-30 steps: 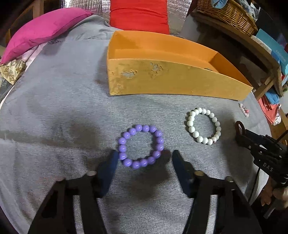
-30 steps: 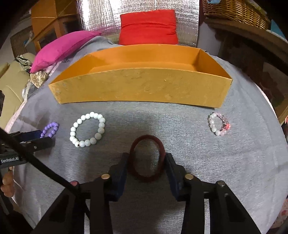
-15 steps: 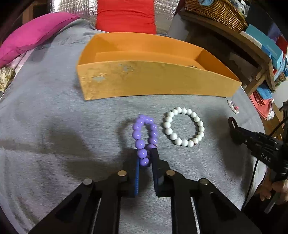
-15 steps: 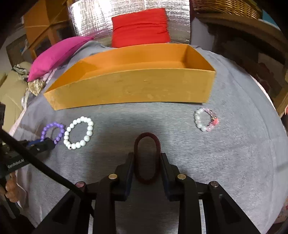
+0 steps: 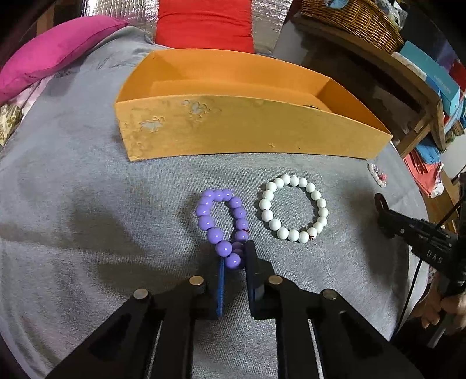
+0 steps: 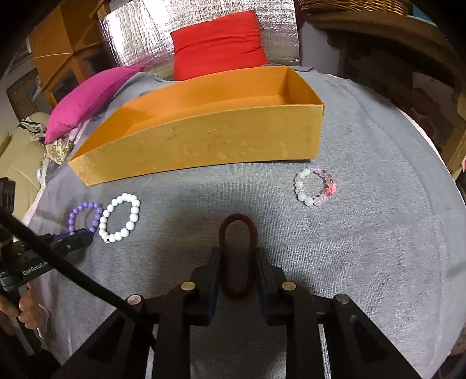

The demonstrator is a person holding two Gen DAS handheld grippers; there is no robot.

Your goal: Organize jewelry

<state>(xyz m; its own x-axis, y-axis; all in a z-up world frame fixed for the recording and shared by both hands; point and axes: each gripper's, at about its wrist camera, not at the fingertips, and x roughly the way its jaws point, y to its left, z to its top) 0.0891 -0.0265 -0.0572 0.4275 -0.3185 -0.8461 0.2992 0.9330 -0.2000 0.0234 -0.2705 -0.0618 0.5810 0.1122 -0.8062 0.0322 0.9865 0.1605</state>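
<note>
My left gripper [image 5: 234,258] is shut on the near end of a purple bead bracelet [image 5: 222,221], squeezed into a narrow loop over the grey cloth [image 5: 87,218]. A white bead bracelet [image 5: 294,208] lies just right of it. My right gripper [image 6: 237,259] is shut on a dark red hair band [image 6: 237,256], pinched into a long oval. A pink and white bead bracelet [image 6: 316,186] lies ahead to its right. The orange box [image 6: 204,142] stands open behind them all; it also shows in the left wrist view [image 5: 247,131].
A magenta cushion [image 6: 90,96] and a red cushion [image 6: 218,43] lie behind the box. A wicker basket [image 5: 352,20] sits on a wooden shelf at the right. The cloth-covered table drops off at its right edge [image 5: 407,233].
My left gripper closed on the purple bracelet, squashing its ring into a narrow loop. My right gripper closed tighter on the dark red band, and both views shifted slightly.
</note>
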